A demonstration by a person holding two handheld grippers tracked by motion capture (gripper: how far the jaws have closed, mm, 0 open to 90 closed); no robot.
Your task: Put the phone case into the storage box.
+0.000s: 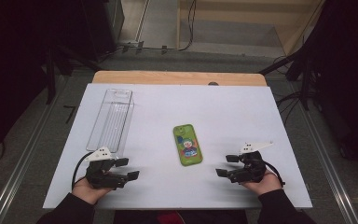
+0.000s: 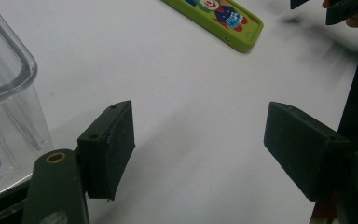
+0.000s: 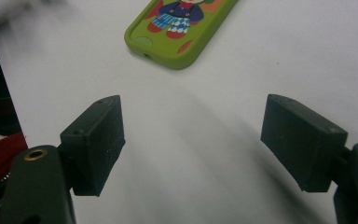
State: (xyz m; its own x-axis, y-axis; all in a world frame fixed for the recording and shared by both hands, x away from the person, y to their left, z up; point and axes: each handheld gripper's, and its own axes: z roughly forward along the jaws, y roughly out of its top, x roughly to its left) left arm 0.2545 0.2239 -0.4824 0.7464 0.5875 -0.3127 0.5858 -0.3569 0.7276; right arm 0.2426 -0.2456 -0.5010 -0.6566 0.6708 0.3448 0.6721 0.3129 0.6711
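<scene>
A green phone case with a cartoon clown [image 1: 187, 144] lies flat in the middle of the white table [image 1: 223, 107]; its end also shows in the left gripper view [image 2: 223, 21] and the right gripper view [image 3: 182, 28]. A clear plastic box [image 1: 111, 119] stands at the left, its corner close to my left jaws [image 2: 4, 93]. My left gripper [image 1: 127, 169] rests near the front left, open, nothing between its jaws [image 2: 199, 149]. My right gripper [image 1: 227, 165] rests at the front right, open and empty [image 3: 193, 144], pointing toward the phone case.
The table's wooden far edge [image 1: 177, 77] borders a floor with cables and dark stands. The person's hands and dark sleeves come in at the front edge. Bare white surface lies between the grippers and around the phone case.
</scene>
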